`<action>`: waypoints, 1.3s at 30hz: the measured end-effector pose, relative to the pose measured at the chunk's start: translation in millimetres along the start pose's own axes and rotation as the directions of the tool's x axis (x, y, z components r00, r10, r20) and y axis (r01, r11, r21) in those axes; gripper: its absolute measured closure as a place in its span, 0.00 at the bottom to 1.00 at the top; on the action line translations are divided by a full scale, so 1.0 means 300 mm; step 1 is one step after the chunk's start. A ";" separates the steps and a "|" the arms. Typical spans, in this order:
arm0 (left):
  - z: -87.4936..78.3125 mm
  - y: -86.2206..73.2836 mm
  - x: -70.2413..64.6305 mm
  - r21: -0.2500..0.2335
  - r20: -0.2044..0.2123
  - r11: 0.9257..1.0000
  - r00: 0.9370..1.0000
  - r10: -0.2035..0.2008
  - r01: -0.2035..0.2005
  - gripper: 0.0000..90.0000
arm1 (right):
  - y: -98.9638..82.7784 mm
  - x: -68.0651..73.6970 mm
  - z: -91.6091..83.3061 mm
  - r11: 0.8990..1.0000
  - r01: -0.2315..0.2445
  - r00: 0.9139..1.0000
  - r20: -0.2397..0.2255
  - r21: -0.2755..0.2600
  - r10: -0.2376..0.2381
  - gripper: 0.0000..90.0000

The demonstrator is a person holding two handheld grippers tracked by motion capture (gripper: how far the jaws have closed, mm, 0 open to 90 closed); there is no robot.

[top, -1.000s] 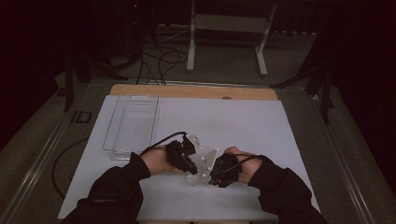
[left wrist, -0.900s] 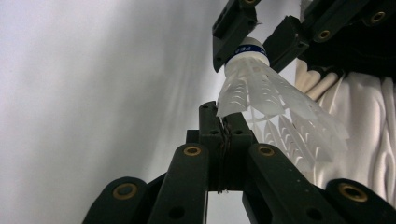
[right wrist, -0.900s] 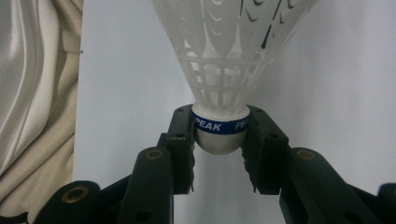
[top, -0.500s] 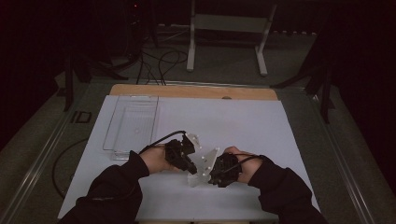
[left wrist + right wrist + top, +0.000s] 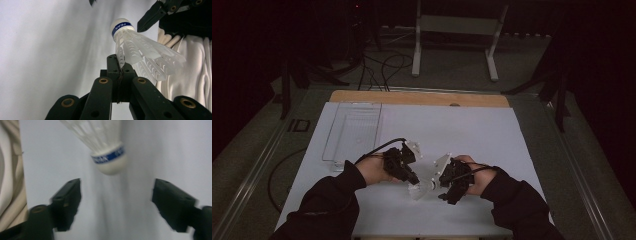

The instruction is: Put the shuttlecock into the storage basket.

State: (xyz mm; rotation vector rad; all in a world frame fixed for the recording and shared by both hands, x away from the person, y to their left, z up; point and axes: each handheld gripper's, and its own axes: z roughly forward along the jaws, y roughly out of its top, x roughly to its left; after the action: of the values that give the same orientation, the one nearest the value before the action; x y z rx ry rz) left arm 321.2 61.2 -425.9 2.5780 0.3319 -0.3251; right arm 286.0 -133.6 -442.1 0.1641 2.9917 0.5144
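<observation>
A white feather shuttlecock [image 5: 140, 50] with a blue band around its cork is held up between my two hands near the table's front edge [image 5: 419, 189]. My left gripper [image 5: 117, 61] is shut on the edge of its feather skirt, cork pointing away. My right gripper [image 5: 116, 192] faces the cork [image 5: 110, 165]. Its jaws have just been opening and now stand wide apart on either side of the cork without touching it. In the high view the left gripper [image 5: 412, 179] and right gripper [image 5: 439, 189] almost meet.
A clear plastic tray [image 5: 354, 130] lies at the back left of the white table cover [image 5: 462, 130]. A wooden strip [image 5: 417, 97] runs along the far edge. Beyond it a white stand [image 5: 457, 30] and cables [image 5: 377, 65] are on the floor. Pale cloth [image 5: 195, 65] hangs close by.
Both hands stay in the same spot near the front edge. The high view shows no clear difference at this distance.
</observation>
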 end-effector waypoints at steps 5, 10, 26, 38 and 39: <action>-0.016 -0.020 0.002 0.012 -0.016 1.000 1.000 0.005 -0.005 1.00 | -0.017 -0.017 -0.006 0.998 -0.055 0.998 -0.003 -0.020 0.055 0.13; -0.040 -0.026 -0.003 -0.008 -0.017 1.000 1.000 0.012 -0.012 1.00 | -0.035 -0.035 -0.016 0.994 -0.106 0.994 0.018 -0.039 0.107 0.10; -0.104 -0.055 0.007 -0.020 -0.029 1.000 1.000 0.007 -0.008 1.00 | -0.131 -0.040 -0.008 0.980 -0.153 0.984 0.067 -0.125 0.163 0.11; -0.155 -0.088 0.010 -0.043 -0.046 0.999 0.999 -0.010 0.008 1.00 | -0.217 -0.030 0.003 0.963 -0.190 0.978 0.046 -0.189 0.202 0.11; -0.160 -0.089 0.010 -0.039 -0.047 0.999 0.999 -0.006 0.004 1.00 | -0.227 -0.029 0.004 0.961 -0.196 0.977 0.043 -0.197 0.208 0.11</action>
State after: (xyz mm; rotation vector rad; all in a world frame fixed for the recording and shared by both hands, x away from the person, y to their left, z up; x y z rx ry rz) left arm 324.0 109.1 -399.0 2.5501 0.3581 -0.2574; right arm 288.8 -198.0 -465.5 0.4643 2.8574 0.7979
